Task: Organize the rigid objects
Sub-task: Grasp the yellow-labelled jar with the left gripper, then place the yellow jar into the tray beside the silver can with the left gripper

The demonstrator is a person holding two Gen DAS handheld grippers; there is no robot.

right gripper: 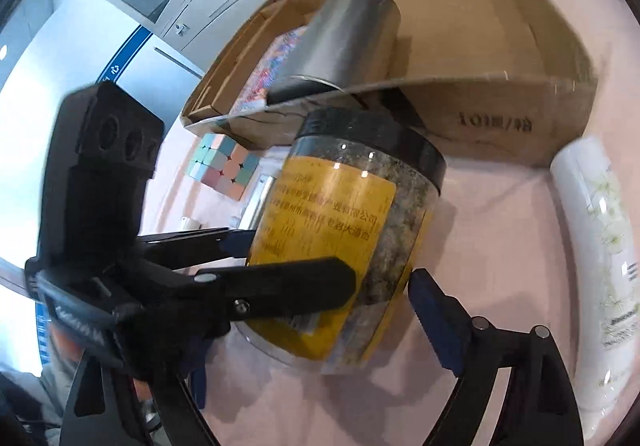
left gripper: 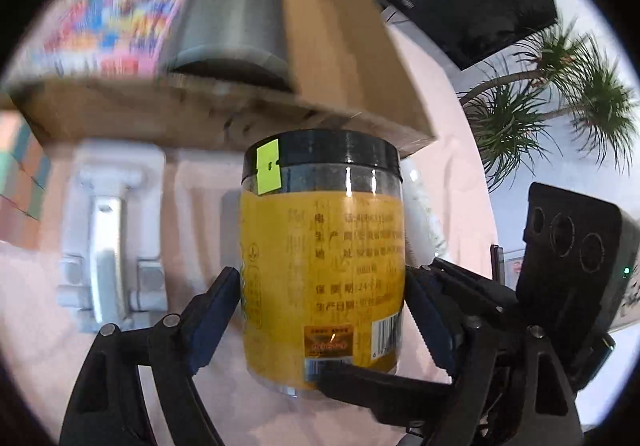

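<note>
Jar (left gripper: 322, 266): upright, just before the box (left gripper: 360, 58), pinched between the left gripper (left gripper: 322, 310) pads, likely bound for the box.
Box: already holds a metal cup (left gripper: 236, 14) and a book (left gripper: 112, 14).
Left gripper: level, jaws clamping the jar's sides.
Right gripper (right gripper: 304, 330): close beside the jar, jaws wide, gripping nothing.

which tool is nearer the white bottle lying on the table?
Right. The right tool sits at the yellow-label jar with the white bottle just to its right; the left tool, gripping that jar, comes in from the far side.
</note>
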